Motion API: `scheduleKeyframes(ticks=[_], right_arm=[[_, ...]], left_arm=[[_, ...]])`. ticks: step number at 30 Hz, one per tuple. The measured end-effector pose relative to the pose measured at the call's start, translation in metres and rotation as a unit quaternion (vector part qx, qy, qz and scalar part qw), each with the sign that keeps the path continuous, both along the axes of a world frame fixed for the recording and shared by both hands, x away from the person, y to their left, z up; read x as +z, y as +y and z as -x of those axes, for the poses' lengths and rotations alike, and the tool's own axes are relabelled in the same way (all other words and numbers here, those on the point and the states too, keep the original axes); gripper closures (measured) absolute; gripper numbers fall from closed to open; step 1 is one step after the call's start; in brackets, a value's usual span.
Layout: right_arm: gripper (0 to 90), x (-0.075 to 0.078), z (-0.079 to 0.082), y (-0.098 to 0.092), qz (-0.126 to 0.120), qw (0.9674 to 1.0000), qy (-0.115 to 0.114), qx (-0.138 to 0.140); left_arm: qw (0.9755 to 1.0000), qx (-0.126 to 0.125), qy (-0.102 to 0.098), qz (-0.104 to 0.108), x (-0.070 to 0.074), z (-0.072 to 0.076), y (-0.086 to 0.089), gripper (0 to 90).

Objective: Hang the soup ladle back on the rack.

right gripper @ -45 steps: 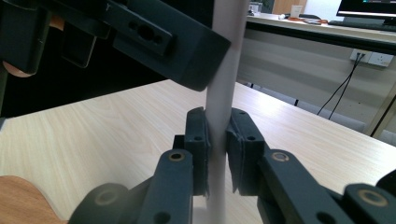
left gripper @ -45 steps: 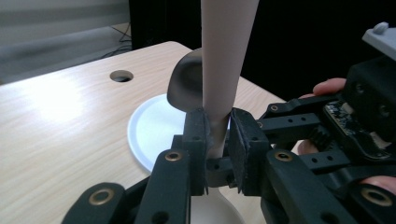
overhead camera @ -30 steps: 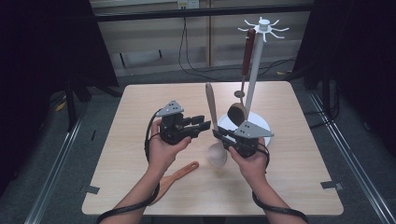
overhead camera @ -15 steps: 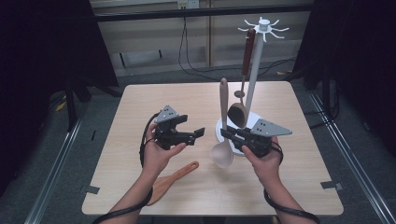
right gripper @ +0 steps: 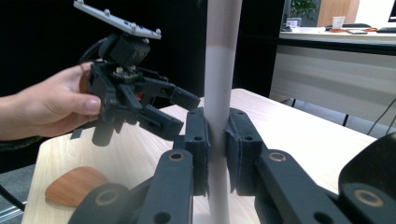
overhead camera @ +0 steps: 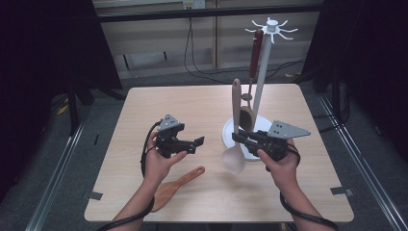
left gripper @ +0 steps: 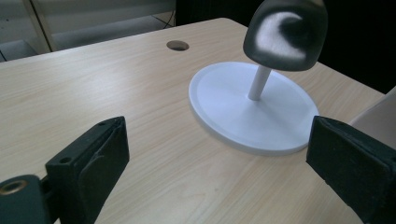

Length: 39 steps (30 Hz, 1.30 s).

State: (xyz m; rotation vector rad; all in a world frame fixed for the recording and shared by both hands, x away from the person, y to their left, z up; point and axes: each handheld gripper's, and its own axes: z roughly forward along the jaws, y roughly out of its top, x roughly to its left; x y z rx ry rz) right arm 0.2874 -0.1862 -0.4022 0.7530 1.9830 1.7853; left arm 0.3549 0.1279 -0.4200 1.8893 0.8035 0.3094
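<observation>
gripping pale wooden spoon [overhead camera: 235, 115] upright, bowl down, w/ right tool [overhead camera: 239, 137].

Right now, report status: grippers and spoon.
Left gripper open, jaws just opened, nothing between them. Right gripper shut on pale spoon, upright beside rack. Brown spatula on table.

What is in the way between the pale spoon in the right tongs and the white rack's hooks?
Nothing visible blocks the pale long-handled wooden spoon held by the right tongs; a brown-handled ladle already hangs from the tall white hook rack, its other hooks look free.
</observation>
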Motion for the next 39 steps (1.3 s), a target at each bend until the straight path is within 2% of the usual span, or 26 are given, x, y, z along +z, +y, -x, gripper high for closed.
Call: scheduleKeyframes(ticks=[7, 12, 17, 22, 28, 39], right_arm=[[80.4, 0.006, -0.002, -0.005, -0.010, 0.9996, -0.005, 0.025], [80.3, 0.013, -0.003, -0.008, -0.012, 0.9992, -0.006, 0.038], [80.3, 0.017, -0.005, -0.015, -0.027, 0.9985, -0.008, 0.048], [80.3, 0.022, -0.006, -0.021, -0.041, 0.9978, -0.006, 0.052], [80.3, 0.027, -0.008, -0.027, -0.043, 0.9976, -0.006, 0.054], [80.4, 0.037, -0.014, -0.037, -0.057, 0.9967, -0.009, 0.057]], left_arm=[[1.0000, 0.001, 0.003, -0.004, -0.005, -0.002, 0.002, 4.0], [0.9999, -0.004, 0.012, 0.009, -0.007, -0.002, 0.004, 3.3], [0.9998, -0.010, 0.012, 0.010, -0.006, 0.000, 0.002, 2.8], [0.9997, -0.011, 0.018, 0.009, -0.008, 0.000, 0.003, 2.2], [0.9995, -0.010, 0.028, 0.012, -0.012, -0.002, 0.005, 2.0], [0.9995, -0.012, 0.028, 0.009, -0.012, -0.001, 0.006, 2.1]])
